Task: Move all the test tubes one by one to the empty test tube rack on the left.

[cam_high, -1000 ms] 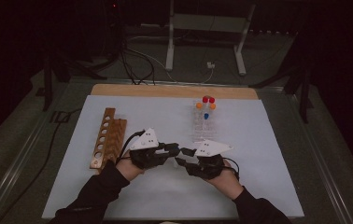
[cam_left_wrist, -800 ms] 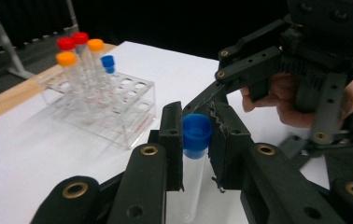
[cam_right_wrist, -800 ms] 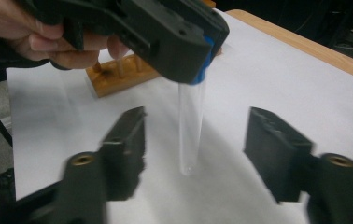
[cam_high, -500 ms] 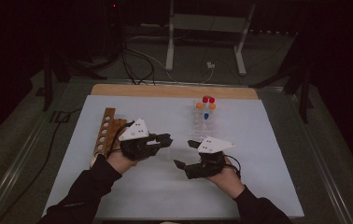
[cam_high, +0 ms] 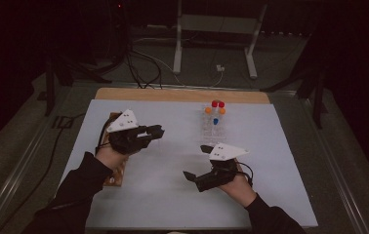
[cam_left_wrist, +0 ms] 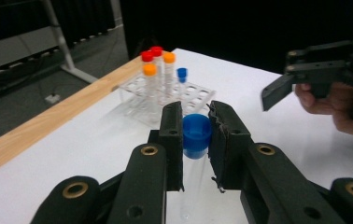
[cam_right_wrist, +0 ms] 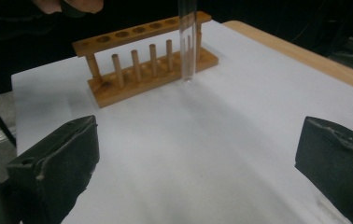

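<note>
Your left claw (cam_left_wrist: 195, 135) grips the blue-capped test tube (cam_left_wrist: 196, 134) by its cap.
Your right claw (cam_right_wrist: 195, 154) has just been opening and stands wide with nothing between its jaws; beyond it the tube hangs before the wooden rack (cam_right_wrist: 142, 60) on the desk (cam_right_wrist: 212, 140).

Dim room, dark surroundings — the white tabletop (cam_high: 173, 146) is the one bright area, lit softly from above with faint shadows. The high view is grainy and soft. Gripper views are sharper far off — their near jaws look blurred.
</note>
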Motion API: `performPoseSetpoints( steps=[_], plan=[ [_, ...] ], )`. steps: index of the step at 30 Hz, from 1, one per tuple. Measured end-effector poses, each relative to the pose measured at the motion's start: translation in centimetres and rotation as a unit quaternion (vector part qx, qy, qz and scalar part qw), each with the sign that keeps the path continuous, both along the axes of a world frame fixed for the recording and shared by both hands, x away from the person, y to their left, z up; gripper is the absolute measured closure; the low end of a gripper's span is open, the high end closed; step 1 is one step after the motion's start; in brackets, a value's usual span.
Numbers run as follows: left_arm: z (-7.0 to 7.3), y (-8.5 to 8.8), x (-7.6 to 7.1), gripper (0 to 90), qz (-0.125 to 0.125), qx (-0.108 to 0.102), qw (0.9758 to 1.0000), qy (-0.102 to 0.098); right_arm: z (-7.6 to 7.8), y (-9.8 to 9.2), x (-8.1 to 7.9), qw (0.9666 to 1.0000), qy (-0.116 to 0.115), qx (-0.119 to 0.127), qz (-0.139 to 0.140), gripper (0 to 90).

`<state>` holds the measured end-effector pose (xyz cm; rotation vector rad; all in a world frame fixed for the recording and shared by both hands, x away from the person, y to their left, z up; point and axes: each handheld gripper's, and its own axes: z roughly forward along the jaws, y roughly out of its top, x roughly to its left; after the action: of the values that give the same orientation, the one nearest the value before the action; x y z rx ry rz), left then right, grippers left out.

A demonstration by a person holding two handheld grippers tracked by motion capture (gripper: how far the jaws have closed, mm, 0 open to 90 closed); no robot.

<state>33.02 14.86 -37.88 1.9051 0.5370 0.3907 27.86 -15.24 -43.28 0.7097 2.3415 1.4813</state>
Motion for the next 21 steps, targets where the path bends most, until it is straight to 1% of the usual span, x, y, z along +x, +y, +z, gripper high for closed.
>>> performPoseSetpoints(
  steps=[1,4,8,10,13,15,21],
  plan=[
    [0.1,0.3,0.1,77.3,0.003,-0.003,1.0,0.001,0.0,0.0,0.0,1.0,0.003,0.002,0.0,0.0],
    [0.3,1.0,0.4,77.4,0.015,-0.002,0.9999,-0.002,0.0,0.0,0.0,1.0,0.002,0.004,0.0,0.0],
    [0.6,2.2,0.8,77.4,0.03,0.001,0.9995,-0.004,0.0,-0.1,0.1,1.0,-0.002,0.005,-0.004,0.0],
    [0.7,2.8,1.1,77.4,0.038,-0.002,0.9993,-0.003,0.0,-0.1,0.1,0.9999,-0.005,0.009,-0.005,0.0],
    [0.9,3.6,1.4,77.4,0.051,-0.003,0.9987,-0.004,-0.1,-0.3,0.2,0.9999,-0.005,0.015,-0.006,0.0],
    [1.0,4.2,1.7,77.4,0.058,-0.002,0.9983,-0.005,-0.1,-0.3,0.2,0.9998,-0.009,0.013,-0.007,0.0],
    [1.4,5.8,2.5,77.4,0.085,0.0,0.9964,-0.005,-0.1,-0.3,0.2,0.9999,-0.01,0.012,-0.005,0.0]
  ],
)
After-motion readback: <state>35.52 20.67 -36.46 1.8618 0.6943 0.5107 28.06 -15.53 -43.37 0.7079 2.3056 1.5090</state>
